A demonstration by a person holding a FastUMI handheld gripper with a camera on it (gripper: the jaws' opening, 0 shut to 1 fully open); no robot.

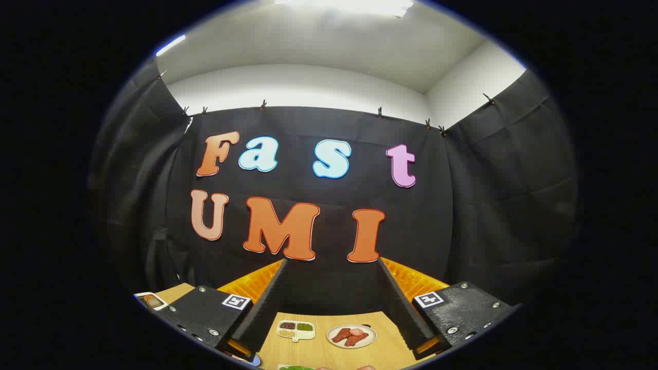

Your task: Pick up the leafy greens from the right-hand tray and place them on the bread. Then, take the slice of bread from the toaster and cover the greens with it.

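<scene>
the pale wooden tabletop (313, 354) runs out under the tongs (331, 288), whose two fingers stand wide apart with nothing between them, pointed high at the back wall. beyond them sits a round white plate of reddish meat slices (351, 335), and beside it a small white divided dish of beans and seeds (296, 329). the green leafy bunch (296, 368) lies low between the fingers, nearer than their tips, barely peeking, so i'd judge the tongs must tip downward; its long axis i cannot tell.

Bright ceiling light (343, 5) overhead, blown out with glare. White walls evenly lit; black cloth dim, folds barely readable. Strong fisheye bending at rim. Table (329, 349) sharp, warmly lit, shadows soft.
</scene>
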